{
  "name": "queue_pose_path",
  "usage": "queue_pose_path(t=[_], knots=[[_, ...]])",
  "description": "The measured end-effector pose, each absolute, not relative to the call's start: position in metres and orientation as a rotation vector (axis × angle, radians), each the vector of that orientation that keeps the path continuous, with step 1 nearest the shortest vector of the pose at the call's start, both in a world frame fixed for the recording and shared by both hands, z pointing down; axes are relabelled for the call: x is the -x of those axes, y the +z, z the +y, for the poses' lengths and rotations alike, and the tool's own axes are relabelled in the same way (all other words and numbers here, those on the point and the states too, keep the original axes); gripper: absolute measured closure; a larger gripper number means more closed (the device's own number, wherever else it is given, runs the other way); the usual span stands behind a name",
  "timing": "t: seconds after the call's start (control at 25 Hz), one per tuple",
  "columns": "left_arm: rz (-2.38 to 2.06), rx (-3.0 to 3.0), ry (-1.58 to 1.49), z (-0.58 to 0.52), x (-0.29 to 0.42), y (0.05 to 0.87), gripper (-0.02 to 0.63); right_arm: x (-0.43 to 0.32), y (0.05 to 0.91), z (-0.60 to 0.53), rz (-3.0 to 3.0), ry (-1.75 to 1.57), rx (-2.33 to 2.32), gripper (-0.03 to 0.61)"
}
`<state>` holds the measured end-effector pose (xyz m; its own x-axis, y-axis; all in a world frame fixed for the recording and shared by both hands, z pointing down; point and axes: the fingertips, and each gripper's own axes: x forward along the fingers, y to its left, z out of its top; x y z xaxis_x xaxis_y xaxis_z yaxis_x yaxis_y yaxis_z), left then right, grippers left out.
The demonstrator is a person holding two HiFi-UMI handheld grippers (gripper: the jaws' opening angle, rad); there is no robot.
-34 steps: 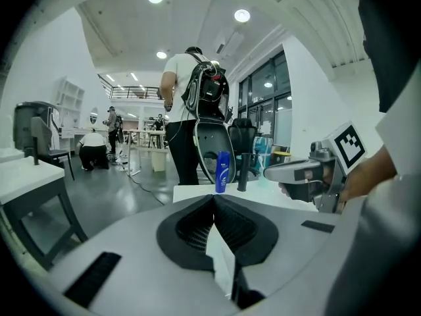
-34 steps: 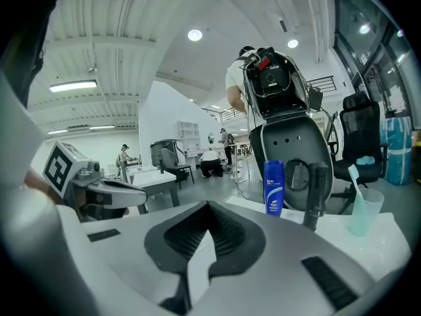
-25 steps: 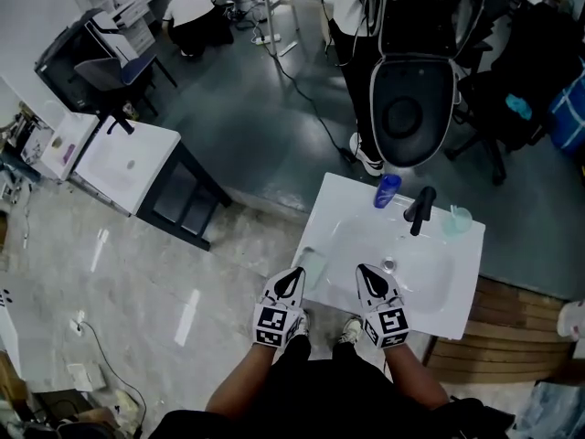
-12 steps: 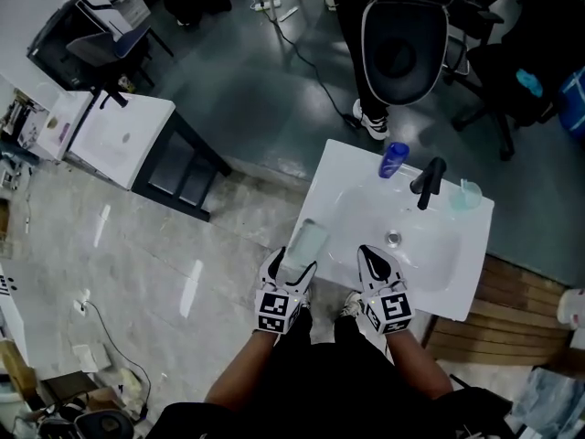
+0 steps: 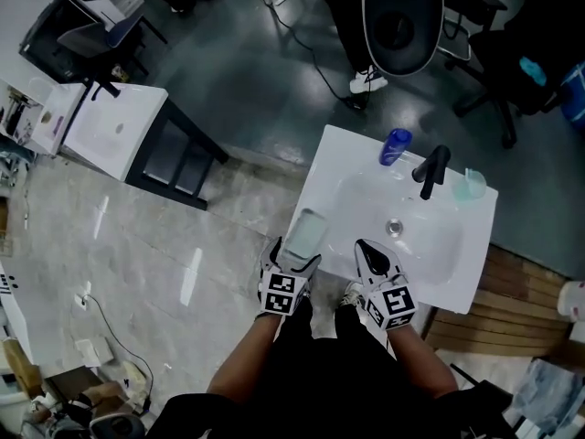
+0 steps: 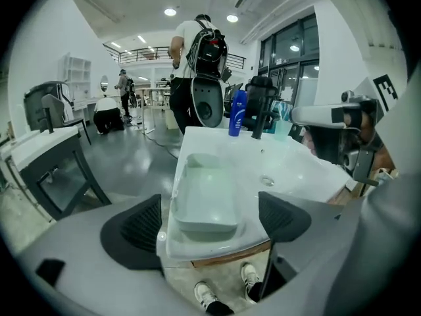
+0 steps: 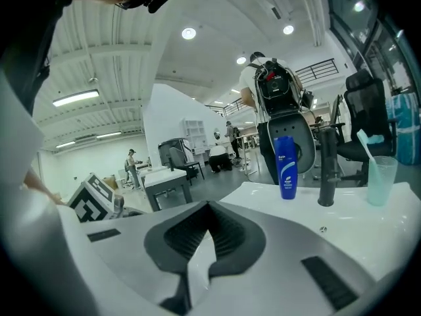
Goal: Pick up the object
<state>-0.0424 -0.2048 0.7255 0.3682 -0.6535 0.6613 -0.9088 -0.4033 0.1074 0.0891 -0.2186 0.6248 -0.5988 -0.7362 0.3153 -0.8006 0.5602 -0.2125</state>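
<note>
A pale green rectangular tray [image 5: 304,234] lies on the front left corner of the white sink [image 5: 347,186]. My left gripper [image 5: 294,255] stands astride the tray's near end. Its jaws are opening. In the left gripper view the tray [image 6: 205,199] sits between the two black pads [image 6: 135,232], with a gap on each side. My right gripper [image 5: 369,251] hovers over the sink's front edge, right of the tray, shut and empty. In the right gripper view the right gripper [image 7: 208,208] has its pads pressed together.
At the back of the sink stand a blue bottle [image 5: 395,146], a black faucet [image 5: 431,167] and a pale green cup [image 5: 471,184]. A drain [image 5: 394,228] sits in the basin. An office chair [image 5: 398,21] stands behind, and a second white table [image 5: 114,131] stands left.
The left gripper's jaws were together at the sink's front edge beside the tray. They have spread and now stand on both sides of it. The right gripper has barely moved.
</note>
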Motion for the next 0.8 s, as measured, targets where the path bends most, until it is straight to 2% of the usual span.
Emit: queue_pose_path(t=[0.6, 0.68, 0.8], knots=[[-1.329, -2.164, 0.836, -0.217, 0.037, 0.745, 0.164, -0.113, 0.64, -0.213, -2.551, 0.608, -1.371, 0.56], [-1.335, -2.172, 0.847, -0.217, 0.04, 0.744, 0.195, -0.112, 0.641, -0.212, -2.554, 0.615, -1.371, 0.56], [-1.345, -2.177, 0.849, -0.217, 0.041, 0.743, 0.202, -0.113, 0.645, -0.213, -2.549, 0.626, -1.373, 0.56]])
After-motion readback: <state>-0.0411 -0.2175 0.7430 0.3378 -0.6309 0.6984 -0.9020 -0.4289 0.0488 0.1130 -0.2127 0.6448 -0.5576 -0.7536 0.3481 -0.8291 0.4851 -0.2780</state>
